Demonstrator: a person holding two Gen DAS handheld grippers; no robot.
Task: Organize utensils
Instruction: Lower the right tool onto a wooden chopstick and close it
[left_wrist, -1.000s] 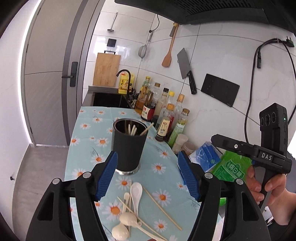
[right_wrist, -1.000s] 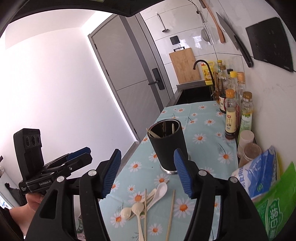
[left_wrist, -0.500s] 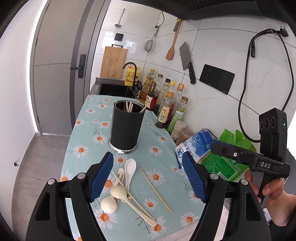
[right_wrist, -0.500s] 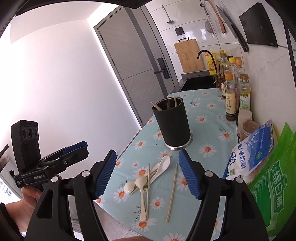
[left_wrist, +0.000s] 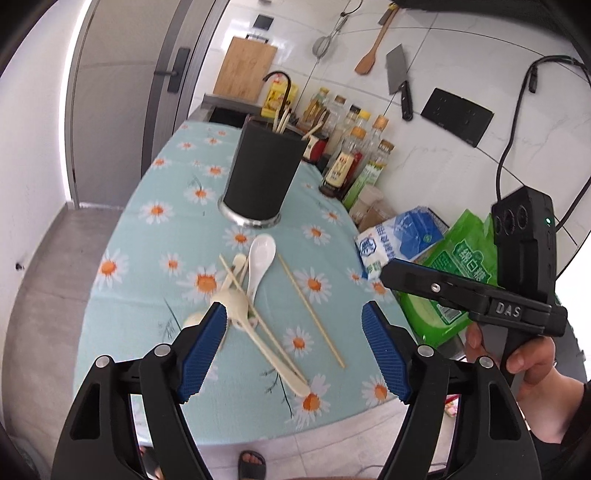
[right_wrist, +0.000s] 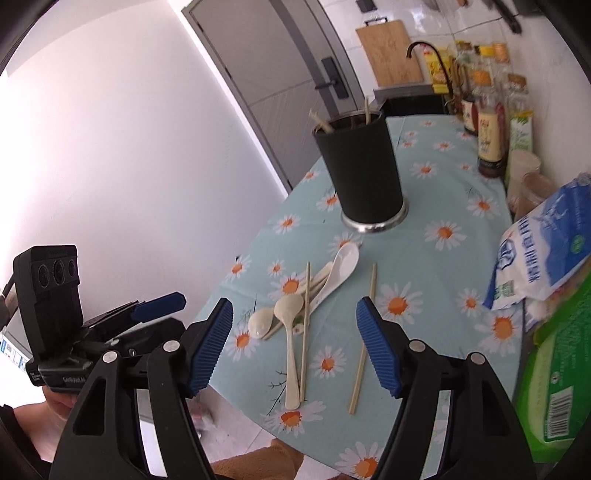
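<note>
Both grippers hanging over the utensil pile, nothing grabbed

Left gripper (left_wrist: 293, 345) and right gripper (right_wrist: 295, 345) are both spread wide and empty above the desk (left_wrist: 155, 295); spoons (right_wrist: 291, 317) and chopsticks (right_wrist: 364, 341) lie loose just in front of the black holder (left_wrist: 264, 173), which has a few chopsticks in it.

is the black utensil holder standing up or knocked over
Upright. The holder stands on its metal base on the tablecloth, chopsticks poking out the top.

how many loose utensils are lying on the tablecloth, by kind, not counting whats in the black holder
white spoon: 1
cream spoons: 2
chopsticks: 2
total: 5
</note>
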